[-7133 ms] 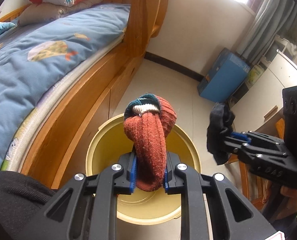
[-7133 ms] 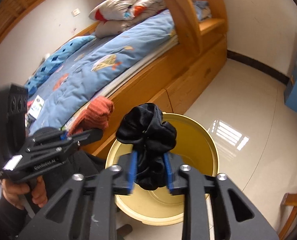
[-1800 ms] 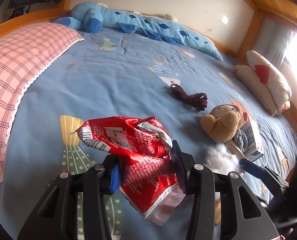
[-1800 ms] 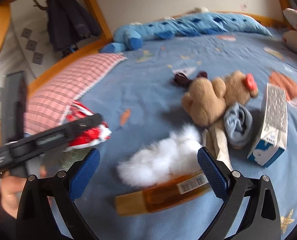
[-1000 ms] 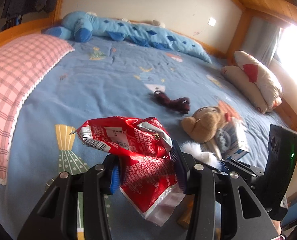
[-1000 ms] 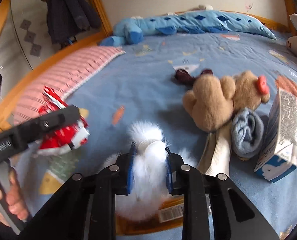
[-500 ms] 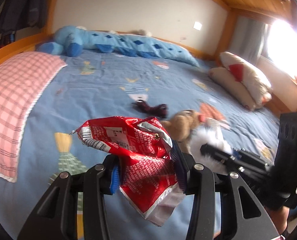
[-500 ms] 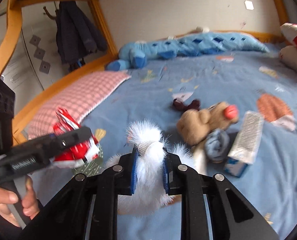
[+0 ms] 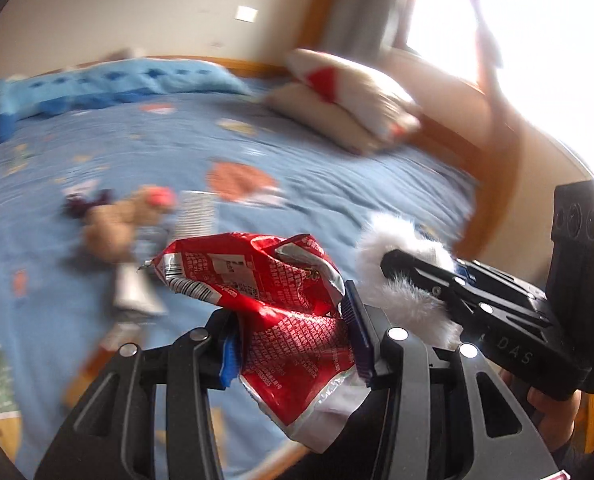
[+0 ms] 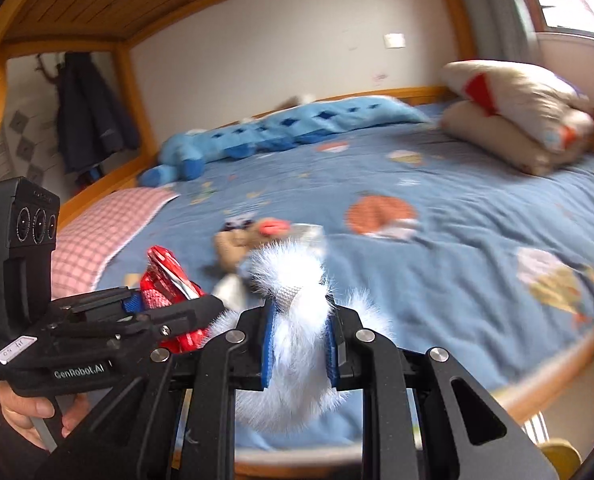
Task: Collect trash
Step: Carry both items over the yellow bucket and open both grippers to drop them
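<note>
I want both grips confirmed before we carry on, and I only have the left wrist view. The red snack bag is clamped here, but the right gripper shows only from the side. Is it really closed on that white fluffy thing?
Observer: Yes. In the right wrist view the right gripper is shut on the white fluffy item, with both blue pads pressing its sides.
Operator: Is it fur all over?
Observer: No. A grey woven band crosses its top, just above the pads.
Operator: Is there anything off my frame on the left?
Observer: A dark coat hangs on the wall past the bed's wooden post.
</note>
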`<state>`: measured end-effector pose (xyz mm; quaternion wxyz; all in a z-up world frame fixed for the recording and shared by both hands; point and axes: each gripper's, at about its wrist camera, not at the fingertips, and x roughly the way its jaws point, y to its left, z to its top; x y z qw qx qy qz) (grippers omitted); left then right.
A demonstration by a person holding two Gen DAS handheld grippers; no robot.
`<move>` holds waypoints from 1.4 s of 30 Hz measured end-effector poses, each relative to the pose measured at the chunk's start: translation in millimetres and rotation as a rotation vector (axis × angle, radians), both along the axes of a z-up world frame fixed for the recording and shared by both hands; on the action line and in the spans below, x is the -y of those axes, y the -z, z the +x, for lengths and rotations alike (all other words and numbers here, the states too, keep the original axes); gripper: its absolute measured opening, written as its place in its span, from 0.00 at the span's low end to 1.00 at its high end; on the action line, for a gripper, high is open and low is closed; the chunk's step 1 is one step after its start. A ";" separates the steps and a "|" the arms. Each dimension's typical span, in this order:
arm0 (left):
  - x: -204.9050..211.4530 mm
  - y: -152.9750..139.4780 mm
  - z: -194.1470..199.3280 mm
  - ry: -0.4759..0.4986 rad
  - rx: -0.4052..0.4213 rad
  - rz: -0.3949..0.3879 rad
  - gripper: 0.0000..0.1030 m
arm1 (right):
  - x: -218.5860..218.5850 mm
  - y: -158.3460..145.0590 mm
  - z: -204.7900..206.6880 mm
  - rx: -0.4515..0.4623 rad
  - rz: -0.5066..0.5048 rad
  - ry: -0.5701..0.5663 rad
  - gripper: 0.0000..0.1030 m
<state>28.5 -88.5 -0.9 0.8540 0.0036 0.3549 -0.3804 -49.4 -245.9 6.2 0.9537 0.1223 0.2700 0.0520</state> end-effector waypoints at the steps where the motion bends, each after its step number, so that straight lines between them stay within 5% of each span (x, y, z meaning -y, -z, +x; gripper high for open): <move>1: 15.5 1.3 -7.0 0.037 -0.001 0.003 0.43 | 12.6 0.7 -11.2 -0.002 -0.003 0.034 0.19; 19: 220.0 47.3 -134.1 0.518 -0.083 0.102 0.43 | 167.2 43.9 -199.3 -0.092 0.013 0.499 0.19; 36: 302.0 107.5 -180.4 0.654 -0.170 0.205 0.46 | 204.9 87.4 -268.5 -0.169 0.049 0.631 0.19; 40: 299.7 109.7 -181.9 0.629 -0.152 0.204 0.87 | 209.5 90.5 -271.9 -0.183 0.052 0.643 0.19; 42: 296.3 107.9 -182.6 0.631 -0.141 0.205 0.88 | 210.3 91.9 -274.8 -0.189 0.048 0.651 0.19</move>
